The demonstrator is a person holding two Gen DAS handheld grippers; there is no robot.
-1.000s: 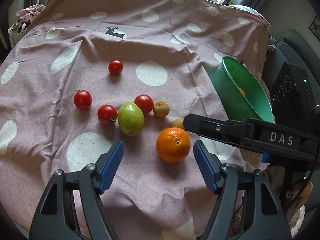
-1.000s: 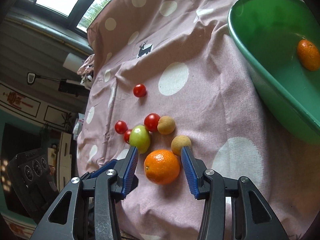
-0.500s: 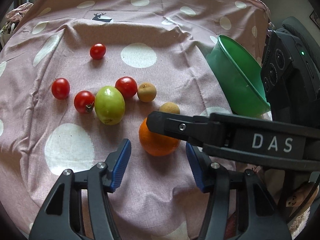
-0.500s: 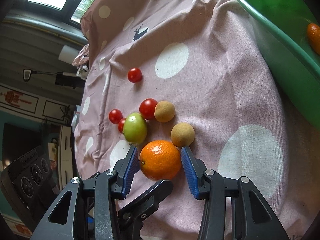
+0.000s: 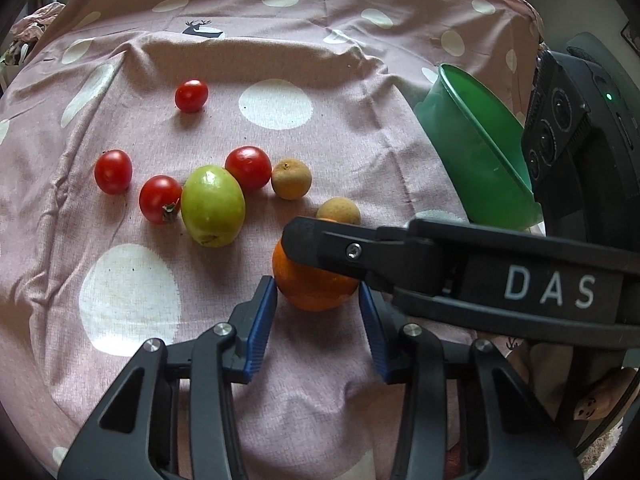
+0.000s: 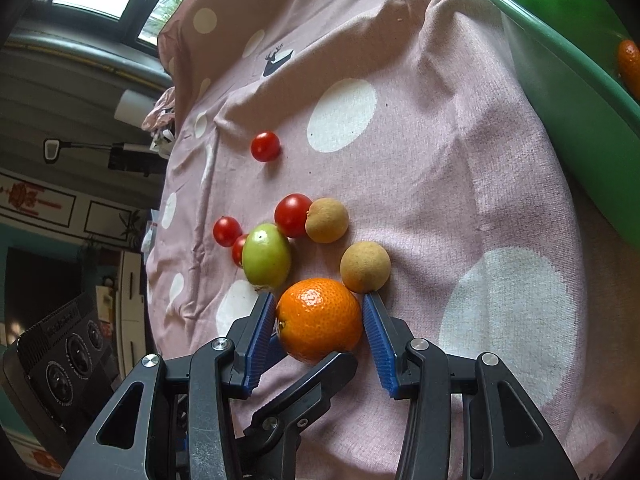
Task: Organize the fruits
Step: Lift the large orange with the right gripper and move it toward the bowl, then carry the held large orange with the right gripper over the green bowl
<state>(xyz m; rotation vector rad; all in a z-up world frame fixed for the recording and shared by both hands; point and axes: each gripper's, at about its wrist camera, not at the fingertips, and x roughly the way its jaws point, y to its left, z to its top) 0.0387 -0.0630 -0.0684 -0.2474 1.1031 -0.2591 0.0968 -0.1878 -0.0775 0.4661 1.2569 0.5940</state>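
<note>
Orange fruit, the mandarin (image 6: 318,320), sits between your right gripper (image 6: 320,334)'s open fingers, not yet clamped; your left gripper (image 5: 318,322) brackets it too, also open. One orange fruit lies in the green bowl (image 6: 560,60); eight remain on the cloth. "DAS" reads on the right gripper.

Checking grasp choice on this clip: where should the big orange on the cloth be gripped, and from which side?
Grip the orange across its widest middle, coming in low from the near edge of the cloth. It is round with no handle, and a brown fruit and green fruit crowd its far side. The right gripper already straddles it that way, fingers at its flanks.
</note>
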